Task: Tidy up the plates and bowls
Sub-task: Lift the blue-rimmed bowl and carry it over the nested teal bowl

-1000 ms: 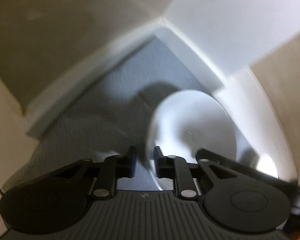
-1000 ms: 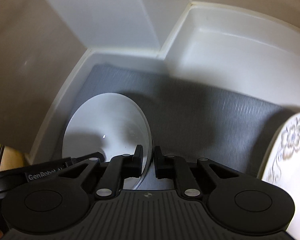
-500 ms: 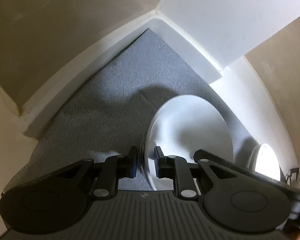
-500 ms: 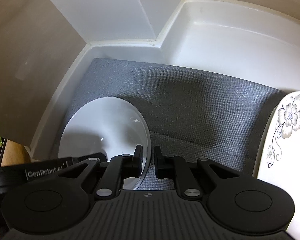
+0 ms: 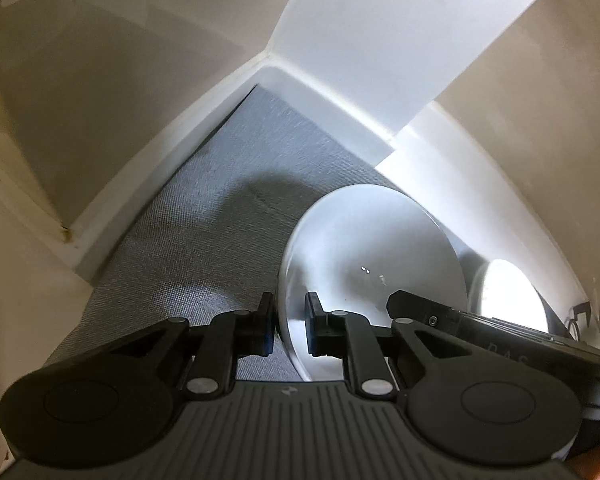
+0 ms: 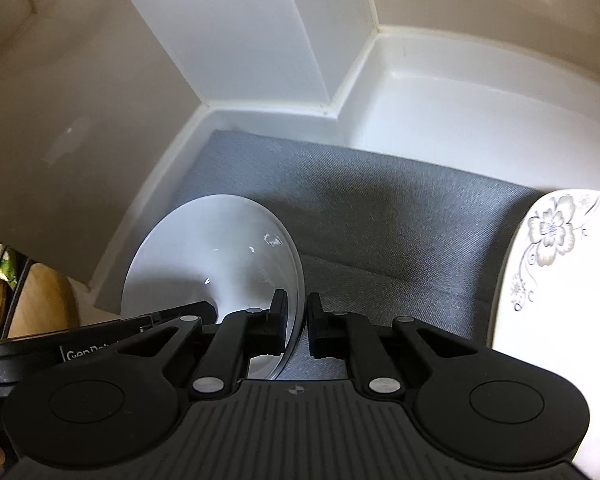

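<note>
- Both tools are on 1 piece here: a plain white bowl (image 5: 364, 256), hanging just over the grey mat (image 5: 228, 208) that lines the tray.
- The left gripper (image 5: 286, 328) is clamped on the bowl's rim at the side nearest its camera, 1 pad inside the wall and 1 outside.
- The right gripper (image 6: 296, 326) is clenched on the opposite rim, its jaws pinched tight on the thin edge.
- In the left view the right tool's black body pokes in across the bowl's far side, so the 2 grips face each other over the bowl.
- Using the mat as the marker: the bowl sits over its near half, tilted, its open face turned toward the left camera.
- A flower-printed plate (image 6: 540, 272) lies at the mat's right edge, well apart from the bowl; a bright round dish (image 5: 508, 296) shows just beyond the bowl in the left view.
- Materials: the bowl looks like glazed ceramic, smooth and glossy with sharp highlights; the mat is woven, matte fabric with a crease; the tray wall (image 6: 260, 120) is hard white plastic with rounded corners.
- Handling call: stiff and breakable, probably fairly heavy, and that glaze will be slippery under the pads.
- The rim is the only sensible hold, and 2 opposed pinches keep it from swinging.
- The soft mat should cushion a gentle set-down; a drop risks a chip.
</note>
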Demonstrator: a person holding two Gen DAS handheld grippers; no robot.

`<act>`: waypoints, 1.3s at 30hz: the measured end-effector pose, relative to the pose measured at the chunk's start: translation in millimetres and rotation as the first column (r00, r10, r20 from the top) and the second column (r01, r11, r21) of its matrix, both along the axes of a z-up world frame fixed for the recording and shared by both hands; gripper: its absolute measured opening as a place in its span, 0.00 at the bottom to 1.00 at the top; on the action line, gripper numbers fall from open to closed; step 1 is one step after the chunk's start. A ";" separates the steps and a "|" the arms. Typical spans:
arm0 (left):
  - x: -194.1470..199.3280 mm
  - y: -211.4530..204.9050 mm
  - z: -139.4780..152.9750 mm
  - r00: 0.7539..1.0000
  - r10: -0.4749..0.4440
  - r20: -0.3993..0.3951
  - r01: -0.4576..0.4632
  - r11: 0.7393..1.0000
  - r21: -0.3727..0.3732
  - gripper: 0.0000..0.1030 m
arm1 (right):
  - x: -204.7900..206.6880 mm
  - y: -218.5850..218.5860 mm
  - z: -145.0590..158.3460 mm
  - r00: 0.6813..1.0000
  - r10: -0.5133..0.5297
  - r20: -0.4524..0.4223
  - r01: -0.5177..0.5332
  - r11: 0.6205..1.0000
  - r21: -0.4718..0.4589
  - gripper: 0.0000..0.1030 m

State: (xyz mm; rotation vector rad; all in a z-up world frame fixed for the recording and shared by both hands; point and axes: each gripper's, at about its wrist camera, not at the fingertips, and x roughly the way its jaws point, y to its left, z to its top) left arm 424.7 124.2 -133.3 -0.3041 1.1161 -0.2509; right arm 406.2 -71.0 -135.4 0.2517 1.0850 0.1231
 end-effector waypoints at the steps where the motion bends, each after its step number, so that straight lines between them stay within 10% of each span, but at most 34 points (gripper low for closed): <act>1: -4.1 1.8 3.8 1.000 -0.004 0.006 0.004 1.000 -0.002 0.15 | -4.7 -0.1 4.6 1.000 0.000 0.009 0.000 1.000 -0.001 0.10; 39: -144.8 -39.8 67.9 0.937 -0.310 0.158 0.306 0.951 0.049 0.15 | -188.6 -31.7 77.4 0.962 -0.208 0.178 0.215 0.976 -0.020 0.11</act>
